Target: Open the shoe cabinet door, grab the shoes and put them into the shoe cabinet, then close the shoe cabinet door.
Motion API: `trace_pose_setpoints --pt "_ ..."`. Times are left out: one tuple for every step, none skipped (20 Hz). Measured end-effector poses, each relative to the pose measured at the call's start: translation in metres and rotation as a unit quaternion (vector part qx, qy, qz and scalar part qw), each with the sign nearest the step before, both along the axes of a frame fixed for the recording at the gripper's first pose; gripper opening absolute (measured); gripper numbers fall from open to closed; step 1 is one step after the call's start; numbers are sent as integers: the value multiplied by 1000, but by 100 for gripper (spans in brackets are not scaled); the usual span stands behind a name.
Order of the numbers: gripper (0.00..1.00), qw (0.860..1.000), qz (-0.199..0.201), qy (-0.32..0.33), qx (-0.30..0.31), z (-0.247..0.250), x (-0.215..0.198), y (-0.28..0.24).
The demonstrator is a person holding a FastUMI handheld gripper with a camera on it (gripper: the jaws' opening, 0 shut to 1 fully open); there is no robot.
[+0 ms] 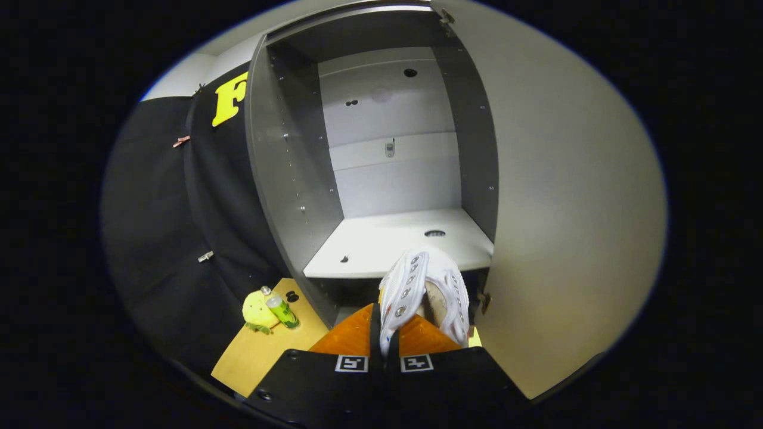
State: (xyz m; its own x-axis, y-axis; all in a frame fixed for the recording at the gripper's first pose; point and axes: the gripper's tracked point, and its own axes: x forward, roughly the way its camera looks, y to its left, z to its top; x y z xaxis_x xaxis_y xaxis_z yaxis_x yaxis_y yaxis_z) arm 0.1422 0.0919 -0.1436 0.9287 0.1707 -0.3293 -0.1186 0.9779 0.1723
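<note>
Black cloth hangs as the booth wall (167,226) to the left of my view, with 2 small clips on it, and a pale wooden floor panel (250,351) lies below it. On that panel sit a yellow plush toy (257,310) and a small green bottle (281,310), touching each other; beside them are 2 dark spots I cannot identify.

Ahead of me the shoe cabinet (286,179) stands open, its door (566,208) swung wide to the right and cut off at the far side. Inside, the grey side walls show rows of pin holes, and the pale back panel has a few dark holes and a small fitting I cannot make out. 1 white shelf (369,244) crosses the cabinet, bare apart from a round hole and a small dark mark. Below the shelf the compartment is dark and mostly hidden by what I carry.

My gripper (384,333) has its orange fingers (346,336) drawn nearly together, pinching the edge of a white sneaker (417,286) with metal eyelets. The shoe rises from between the fingers, its far end at the front lip of the shelf, probably not yet resting on it. Its sole and toe are hidden from me.
</note>
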Motion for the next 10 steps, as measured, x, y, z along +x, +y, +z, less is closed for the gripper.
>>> trace_pose_setpoints --pt "5 1000 -3 -9 -8 8 14 0" --pt "5 1000 -3 -14 -12 17 28 2" --pt "5 1000 -1 -15 -11 24 41 6" --pt "5 1000 2 -14 -3 31 52 10" --pt "5 1000 5 -10 2 35 66 15" --pt "5 1000 9 -11 6 37 84 19" --pt "5 1000 11 -8 11 38 96 22" --pt "5 1000 13 -7 15 39 109 25" --pt "5 1000 14 -6 17 38 122 27" --pt "5 1000 15 -3 14 36 136 29"
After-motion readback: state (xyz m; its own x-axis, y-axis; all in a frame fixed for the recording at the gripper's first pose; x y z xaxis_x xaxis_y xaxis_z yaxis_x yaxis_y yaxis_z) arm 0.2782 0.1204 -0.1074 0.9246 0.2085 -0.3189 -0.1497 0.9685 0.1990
